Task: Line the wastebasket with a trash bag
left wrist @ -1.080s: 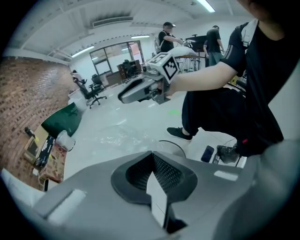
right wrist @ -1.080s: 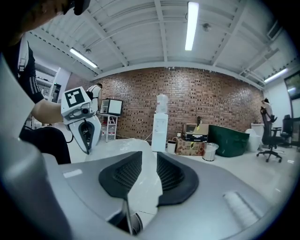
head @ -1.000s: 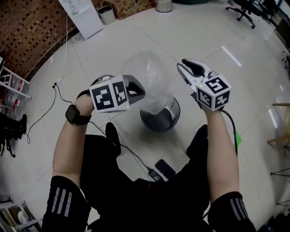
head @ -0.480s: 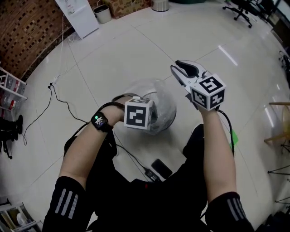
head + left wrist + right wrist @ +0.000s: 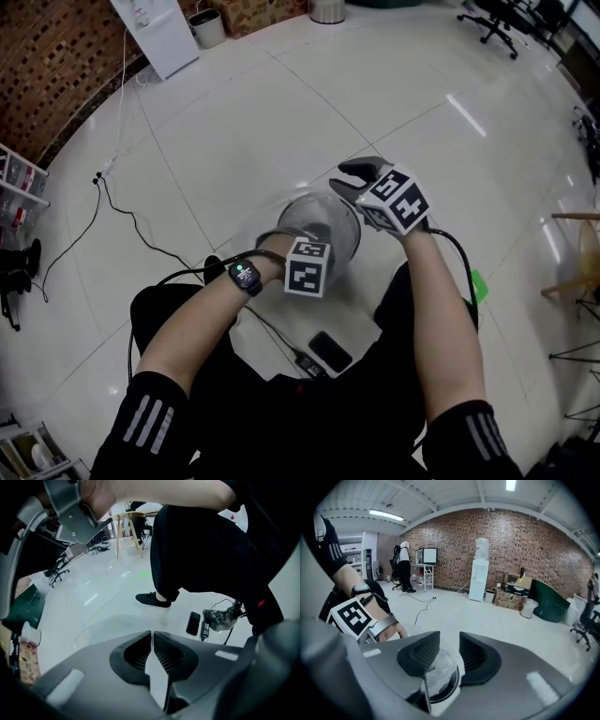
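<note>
Head view: the wastebasket [image 5: 323, 225] stands on the floor by the person's feet, with the clear trash bag [image 5: 274, 208] ballooned over its mouth. The left hand-held gripper [image 5: 302, 251] dips at the near rim and the right hand-held gripper [image 5: 350, 178] is at the far rim.

Left gripper view: the jaws are clenched and film spreads from their tips, seemingly pinched.

Right gripper view: the jaws are released, having just been opening. Rim and film lie beyond the gap.

The step in hand looks like seating the bag. Next, its edge likely needs folding over the rim.

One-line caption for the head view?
Left gripper pinches the clear trash bag over the steel wastebasket; right gripper, jaws just opening, has bag film between them.
</note>
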Motion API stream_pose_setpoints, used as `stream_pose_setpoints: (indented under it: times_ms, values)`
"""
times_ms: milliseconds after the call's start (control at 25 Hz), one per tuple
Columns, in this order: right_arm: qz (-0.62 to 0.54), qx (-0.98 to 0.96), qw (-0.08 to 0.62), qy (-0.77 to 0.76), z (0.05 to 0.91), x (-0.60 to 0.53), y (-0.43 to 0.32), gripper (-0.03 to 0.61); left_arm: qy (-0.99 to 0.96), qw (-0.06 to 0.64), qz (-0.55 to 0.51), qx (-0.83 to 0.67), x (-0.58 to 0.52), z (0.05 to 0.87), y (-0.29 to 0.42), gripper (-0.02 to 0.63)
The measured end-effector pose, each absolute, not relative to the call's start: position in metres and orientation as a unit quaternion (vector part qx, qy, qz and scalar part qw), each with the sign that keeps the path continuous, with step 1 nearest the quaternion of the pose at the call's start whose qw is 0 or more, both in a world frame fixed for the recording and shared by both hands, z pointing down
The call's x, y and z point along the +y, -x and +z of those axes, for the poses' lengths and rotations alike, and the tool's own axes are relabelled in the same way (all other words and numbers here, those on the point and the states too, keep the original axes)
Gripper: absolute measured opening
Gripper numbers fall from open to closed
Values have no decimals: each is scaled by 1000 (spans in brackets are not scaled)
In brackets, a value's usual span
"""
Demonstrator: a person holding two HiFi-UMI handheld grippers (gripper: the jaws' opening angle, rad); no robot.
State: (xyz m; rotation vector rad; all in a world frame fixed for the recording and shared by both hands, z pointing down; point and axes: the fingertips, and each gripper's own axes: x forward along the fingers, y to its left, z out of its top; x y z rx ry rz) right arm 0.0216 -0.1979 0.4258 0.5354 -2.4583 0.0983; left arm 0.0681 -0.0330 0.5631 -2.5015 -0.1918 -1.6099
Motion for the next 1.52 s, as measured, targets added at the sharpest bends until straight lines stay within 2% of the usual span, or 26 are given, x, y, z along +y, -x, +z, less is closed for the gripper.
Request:
stream_pose_setpoints:
  times_ms: [200,600,640,720,800,1080,1280,1400,1520]
  values:
    - [75,-926,314,-196,449,-199,-24,158,835,82,-540,-75,-26,563,-61,92]
    - [203,-875,415,-147,557,-168,-33,159,867,76,-491,-48,-33,519,-51,104]
    - [201,-869,430,-139,564,-163,-33,137,870,70,-487,-44,-35,515,-46,104]
    - [181,-862,453,-135,571,-161,-35,45,874,56,-482,-19,-51,504,-29,104]
    - [160,-860,463,-144,569,-165,-41,11,870,43,-489,35,-83,493,-1,103]
    - [151,-861,447,-189,529,-185,-62,8,818,-47,-539,198,-178,508,104,104]
    - [147,-851,457,-215,517,-198,-86,9,804,-79,-558,190,-186,549,102,117]
    - [140,-839,476,-223,520,-203,-99,9,798,-75,-570,180,-188,569,94,108]
    - [136,-840,477,-220,521,-203,-99,9,790,-64,-583,179,-193,588,93,19]
